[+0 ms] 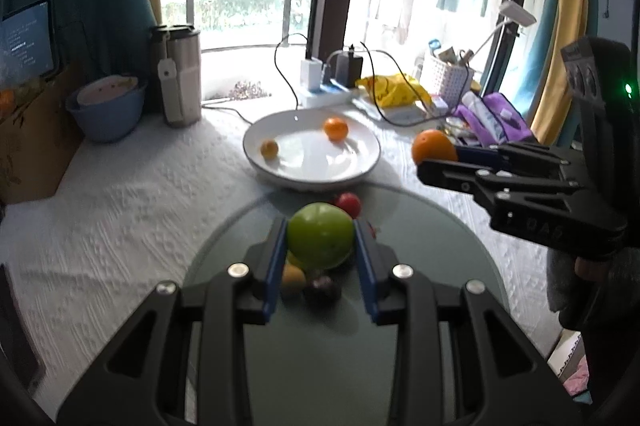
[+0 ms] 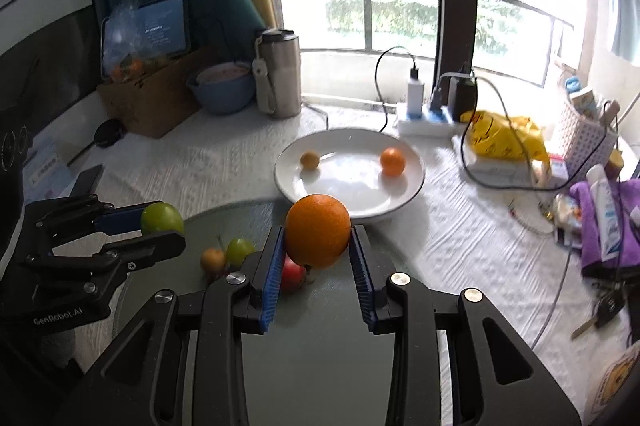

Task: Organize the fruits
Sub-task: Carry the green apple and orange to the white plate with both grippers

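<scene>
Bench [image 1: 120, 193]: white textured cloth over it, a round dark glass disc [image 1: 328, 326] at the near edge.

White plate [image 1: 360, 165] just beyond the disc, on the cloth. Two small fruits in it, well apart: a tangerine [image 1: 336, 128] toward the far right, a smaller yellow-orange fruit [image 1: 269, 148] at the left.

Steel tumbler [image 2: 279, 73] and blue bowl [image 2: 224, 93] at the far left of the bench, side by side. Power strip [image 2: 424, 117] with chargers behind the plate; yellow bag [image 2: 504, 137] to its right; white basket [image 2: 588, 129] and purple cloth [image 2: 604, 226] further right.

Left tongs [image 1: 320, 246]: blue pads pressed on either side of a green apple [image 1: 320, 240], held above the disc. Seen from the right wrist camera, the apple [image 2: 162, 218] sits at the tips, clear of the glass.

Right tongs [image 2: 318, 250]: closed on an orange [image 2: 318, 230], gripped near the tips, above the disc's far edge and just short of the plate rim. From the left wrist camera the orange [image 1: 434, 147] hangs right of the plate.

Left on the disc, in a loose cluster between the two tongs: a red fruit [image 2: 294, 276], a small green fruit [image 2: 240, 250], a small orange-yellow fruit [image 2: 213, 260]. A dark, blurred fruit [image 1: 322, 290] also shows beneath the apple; kind unclear.
</scene>
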The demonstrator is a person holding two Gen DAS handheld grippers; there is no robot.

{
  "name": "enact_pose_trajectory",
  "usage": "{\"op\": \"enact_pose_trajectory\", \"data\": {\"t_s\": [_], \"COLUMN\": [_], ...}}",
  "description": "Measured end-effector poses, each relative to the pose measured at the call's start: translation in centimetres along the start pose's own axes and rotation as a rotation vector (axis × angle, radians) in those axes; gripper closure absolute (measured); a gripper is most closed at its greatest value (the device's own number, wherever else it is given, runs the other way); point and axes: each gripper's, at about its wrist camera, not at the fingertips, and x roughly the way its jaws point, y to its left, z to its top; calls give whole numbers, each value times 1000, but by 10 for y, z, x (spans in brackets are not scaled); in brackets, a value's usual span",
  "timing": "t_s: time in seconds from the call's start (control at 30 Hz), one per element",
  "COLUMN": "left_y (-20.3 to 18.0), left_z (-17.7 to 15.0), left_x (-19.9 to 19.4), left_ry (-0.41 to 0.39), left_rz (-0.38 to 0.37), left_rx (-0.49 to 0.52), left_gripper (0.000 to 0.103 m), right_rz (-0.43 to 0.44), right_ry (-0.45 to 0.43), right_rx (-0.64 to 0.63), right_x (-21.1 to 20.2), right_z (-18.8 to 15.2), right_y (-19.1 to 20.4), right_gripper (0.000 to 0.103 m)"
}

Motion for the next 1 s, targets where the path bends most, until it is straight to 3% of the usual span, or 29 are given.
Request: {"op": "enact_pose_trajectory", "data": {"t_s": [0.43, 1.0], "left_y": [19, 56], "left_z": [48, 90], "left_x": [23, 103], "left_ry": [-57, -13], "left_rz": [2, -15], "left_rx": [30, 24], "left_gripper": [69, 69], "right_rz": [-59, -63], "right_ry": [-38, -25], "right_rx": [-20, 12], "right_x": [7, 61], "right_z": [34, 61], "right_y": [-21, -55], "right_gripper": [68, 68]}}
